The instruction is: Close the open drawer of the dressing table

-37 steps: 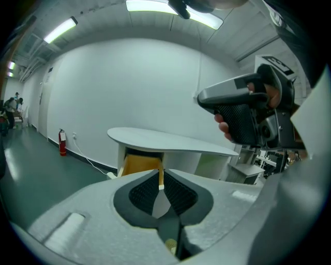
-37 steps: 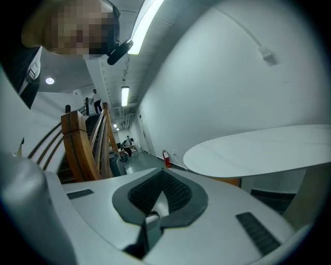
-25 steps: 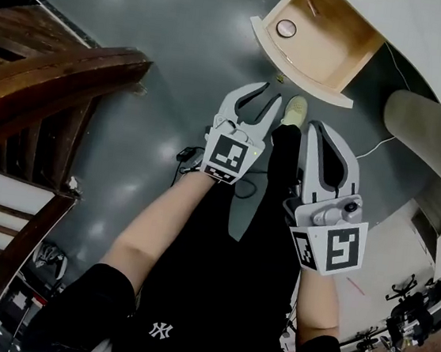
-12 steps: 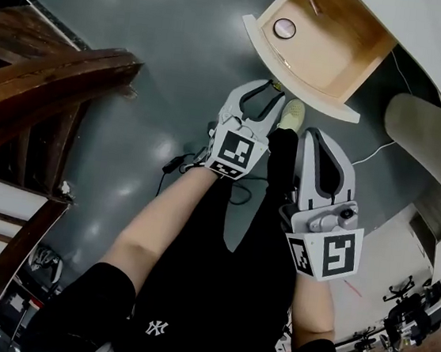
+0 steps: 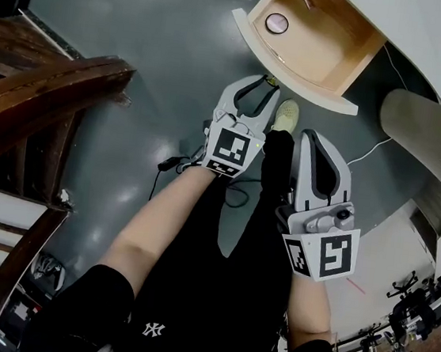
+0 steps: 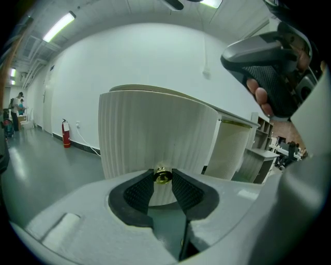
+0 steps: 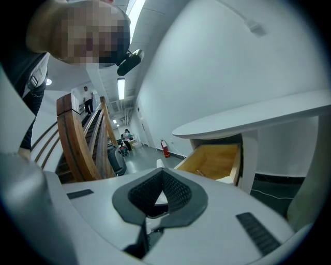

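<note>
Table: the white, curved-top dressing table [image 5: 428, 45] stands behind the drawer, which sticks out of it.
Drawer: the open drawer [image 5: 320, 44], pale wood inside with a white fluted front, is pulled well out. Its sliding axis runs from that front back into the table.
Left hand-held gripper [image 5: 265, 87]: just in front of the drawer front and the nearer of the two. Its jaws have just been opening and stand wide, gripping nothing.
Right hand-held gripper [image 5: 314, 139]: further back from the drawer front, jaw tips together and empty.
Knob: the small brass knob [image 6: 162, 177] on the drawer front sits between the left jaw tips, unclamped.
Coming move: probably a straight push along the sliding axis.
Disc: a small round disc [image 5: 277, 23] lies inside the drawer.
</note>
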